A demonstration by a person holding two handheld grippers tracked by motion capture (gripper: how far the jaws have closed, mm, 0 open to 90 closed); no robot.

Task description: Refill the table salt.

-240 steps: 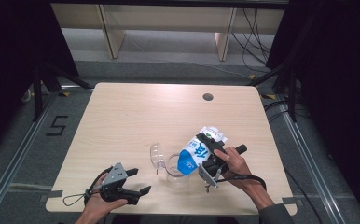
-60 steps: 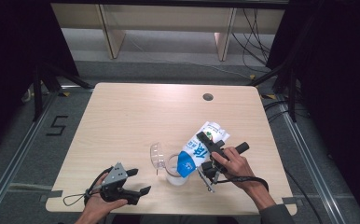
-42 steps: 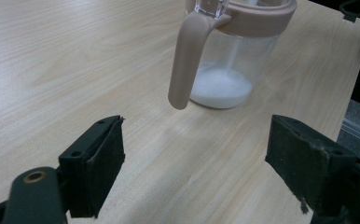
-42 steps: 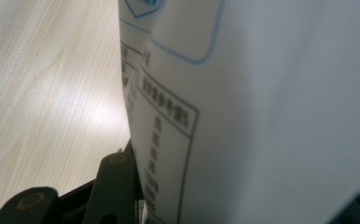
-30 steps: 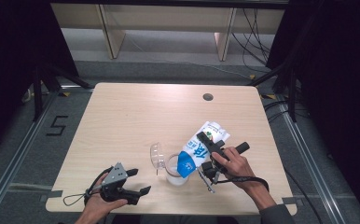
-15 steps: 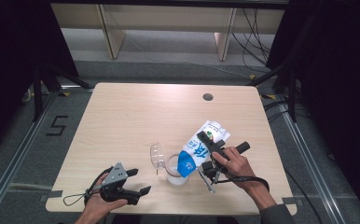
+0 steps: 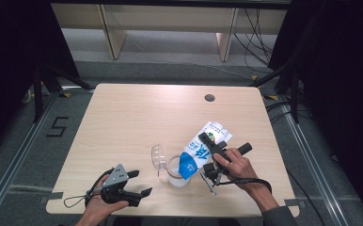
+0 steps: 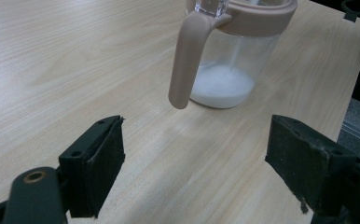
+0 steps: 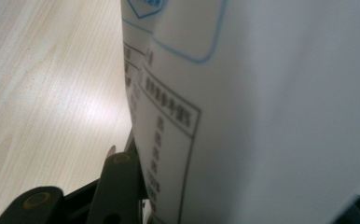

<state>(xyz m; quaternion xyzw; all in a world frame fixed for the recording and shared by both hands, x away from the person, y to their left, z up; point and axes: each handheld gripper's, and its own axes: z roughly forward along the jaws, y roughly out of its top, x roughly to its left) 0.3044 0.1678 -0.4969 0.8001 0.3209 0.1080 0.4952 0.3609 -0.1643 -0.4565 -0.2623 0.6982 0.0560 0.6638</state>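
At the near edge of the table [image 7: 123, 113], the person's left hand [image 7: 97, 207] holds the left gripper [image 7: 139, 183] low, just above the wood. Its two black jaws are spread wide apart, and nothing is between them. In the left gripper view, the jaws point at a clear jug [image 8: 229, 51] that stands a little way ahead of them. The jug has a soft pink-brown rim and a long handle [image 8: 185, 56] of the same colour that hangs down its side. A little white milk [image 8: 222, 84] sits at the bottom of the jug.

To the right, the right hand [image 7: 233, 165] holds the right gripper [image 7: 212, 150]. Its jaws are pinching a white and blue milk carton [image 7: 201, 150]. The carton is tipped over, with its blue end down at the mouth of the jug [image 7: 177, 172] and its white end up and farther back. The jug stands upright on the table, between the two hands, and its clear lid [image 7: 158, 155] is flipped open on the left side. In the right gripper view, the white side of the carton [image 9: 271, 102] is very close, with small print on it that is too blurry to read.

Farther back, the table has a small round hole [image 7: 209, 98] near its far edge. Behind the table is a grey floor with black cables [image 7: 255, 28] lying on it
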